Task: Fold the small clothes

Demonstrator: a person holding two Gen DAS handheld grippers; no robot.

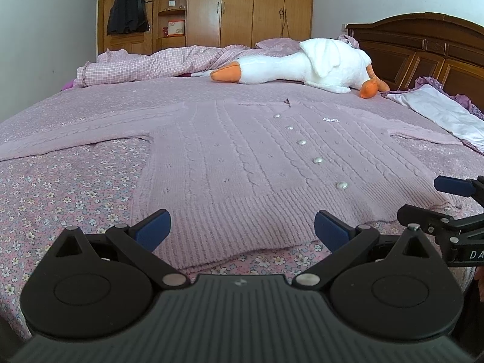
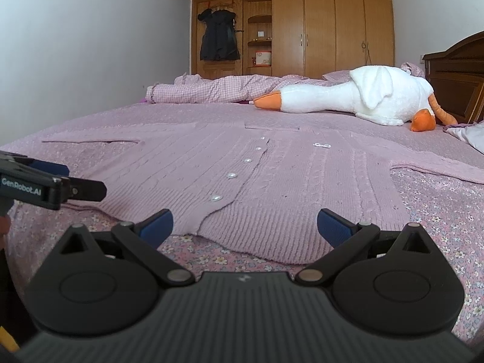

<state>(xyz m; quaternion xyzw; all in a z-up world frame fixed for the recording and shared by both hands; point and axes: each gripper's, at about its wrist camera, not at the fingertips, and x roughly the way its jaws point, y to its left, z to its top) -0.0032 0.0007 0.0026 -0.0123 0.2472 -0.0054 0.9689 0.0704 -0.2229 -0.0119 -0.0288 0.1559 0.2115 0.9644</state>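
A pink cardigan [image 1: 242,157] lies flat on the bed [image 1: 60,199], hem toward the cameras, collar toward the goose [image 1: 302,63], sleeves spread sideways. Left gripper [image 1: 242,230] and right gripper [image 2: 245,227] both gape above the hem. The left gripper's side reads "GenRobot.AI".

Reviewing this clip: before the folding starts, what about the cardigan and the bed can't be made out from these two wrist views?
- Cardigan near hem: partly hidden by the left gripper body in the left wrist view, by the right gripper body in the right.
- Right sleeve cuff: cut off by the edge in the right wrist view.
- Small brooch: too small to read.
- White cloth: cut off by the edge; its type is unclear.
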